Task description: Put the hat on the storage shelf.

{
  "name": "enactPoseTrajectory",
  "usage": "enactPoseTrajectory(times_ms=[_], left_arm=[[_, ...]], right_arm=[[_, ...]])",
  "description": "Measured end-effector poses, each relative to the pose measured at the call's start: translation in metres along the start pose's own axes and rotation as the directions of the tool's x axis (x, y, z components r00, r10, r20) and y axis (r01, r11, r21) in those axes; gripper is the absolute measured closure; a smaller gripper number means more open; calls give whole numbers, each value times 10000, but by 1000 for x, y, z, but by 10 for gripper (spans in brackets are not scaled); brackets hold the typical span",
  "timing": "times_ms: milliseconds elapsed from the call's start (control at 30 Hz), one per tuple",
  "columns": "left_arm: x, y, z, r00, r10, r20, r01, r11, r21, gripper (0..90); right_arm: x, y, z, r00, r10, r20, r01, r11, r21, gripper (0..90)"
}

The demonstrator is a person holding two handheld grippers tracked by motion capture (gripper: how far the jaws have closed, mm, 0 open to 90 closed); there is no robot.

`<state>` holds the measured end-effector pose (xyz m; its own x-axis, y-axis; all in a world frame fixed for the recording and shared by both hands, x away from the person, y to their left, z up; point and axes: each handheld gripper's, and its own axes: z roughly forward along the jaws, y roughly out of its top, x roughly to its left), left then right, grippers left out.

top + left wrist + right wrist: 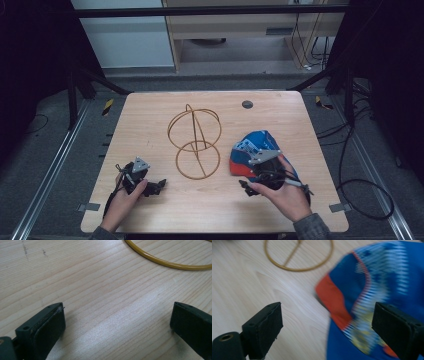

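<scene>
A gold wire stand (195, 145), with a flat ring base and an upright loop, stands mid-table. A blue cap with an orange brim (252, 142) lies to its right. My right gripper (248, 179) hovers at the cap's near edge. In the right gripper view it (328, 315) is open, with the cap (382, 282) blurred, its brim between the jaws, and the stand's ring (298, 268) beyond. My left gripper (154, 186) rests low at the front left. It (117, 312) is open over bare wood, with the ring's rim (162, 263) ahead.
The wooden table (150, 115) has a small dark round hole cover (247, 104) near its far edge. Black frame bars rise at the back corners, and cables (365, 200) lie on the floor at the right.
</scene>
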<state>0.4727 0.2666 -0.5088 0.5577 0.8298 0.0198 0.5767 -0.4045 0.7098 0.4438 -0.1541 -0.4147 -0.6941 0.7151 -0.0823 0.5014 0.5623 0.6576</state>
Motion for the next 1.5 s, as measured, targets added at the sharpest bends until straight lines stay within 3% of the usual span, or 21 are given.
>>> enactPoseTrajectory(times_ms=[200, 333, 500, 700, 1000, 1300, 1500], left_arm=[[0, 0, 0, 10000, -8, -1, 8, 10000, -1, 0], [0, 0, 0, 10000, -10, -1, 10, 10000, 0, 0], [0, 0, 0, 10000, -9, 9, 9, 10000, -24, 0], [0, 0, 0, 10000, -11, 10, 11, 10000, -15, 0], [0, 0, 0, 10000, 2, 1, -2, 10000, -3, 0], [0, 0, 0, 10000, 24, 52, -24, 10000, -15, 0], [0, 0, 0, 10000, 50, 72, -50, 10000, -22, 0]], right_arm=[[-35, -5, -22, 9976, 288, 635, -309, 9990, 321, 130], [-54, 0, -28, 9966, 452, 687, -499, 9965, 672, 165], [-64, 12, -29, 9967, 395, 702, -474, 9923, 1143, 184], [-69, 27, -26, 9963, 469, 721, -563, 9894, 1337, 201], [-71, 46, -5, 9978, 309, 587, -397, 9870, 1558, 237], [-74, 56, 14, 9960, 682, 585, -773, 9823, 1704, 300], [-77, 53, 26, 9914, 1081, 740, -1210, 9721, 2011, 364]])
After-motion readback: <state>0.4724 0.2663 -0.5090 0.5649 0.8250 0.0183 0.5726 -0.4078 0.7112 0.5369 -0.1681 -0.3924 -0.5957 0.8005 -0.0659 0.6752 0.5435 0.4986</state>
